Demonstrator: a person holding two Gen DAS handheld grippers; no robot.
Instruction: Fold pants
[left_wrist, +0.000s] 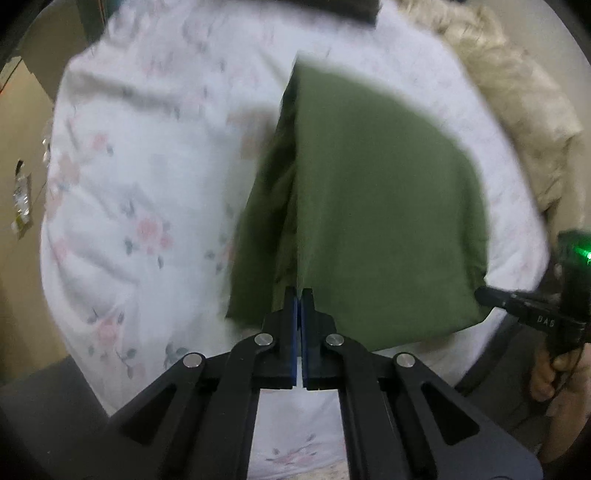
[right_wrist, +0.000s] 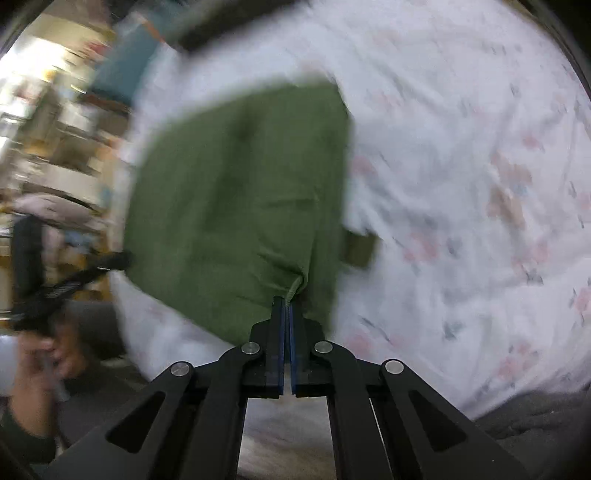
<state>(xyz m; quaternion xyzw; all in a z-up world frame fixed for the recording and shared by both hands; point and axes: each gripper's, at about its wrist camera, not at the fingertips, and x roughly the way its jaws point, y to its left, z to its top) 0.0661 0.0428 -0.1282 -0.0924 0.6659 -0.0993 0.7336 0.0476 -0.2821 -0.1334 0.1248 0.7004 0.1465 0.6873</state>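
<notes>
The green pants (left_wrist: 369, 206) lie folded on a floral quilt (left_wrist: 129, 166). The left gripper (left_wrist: 299, 295) and right gripper (right_wrist: 287, 304) each pinch a near corner. A fur blanket (left_wrist: 517, 110) lies beyond; blurred shelves (right_wrist: 55, 110) stand beside.

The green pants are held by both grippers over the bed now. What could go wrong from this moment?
1. The left gripper pinches only a thin edge of the green pants, so the cloth may slip out.
2. The right gripper holds a small bunched bit; pulling could crease the fold.
3. Both views are blurred and the cloth hangs above the floral bedding, so layers may land uneven.
</notes>
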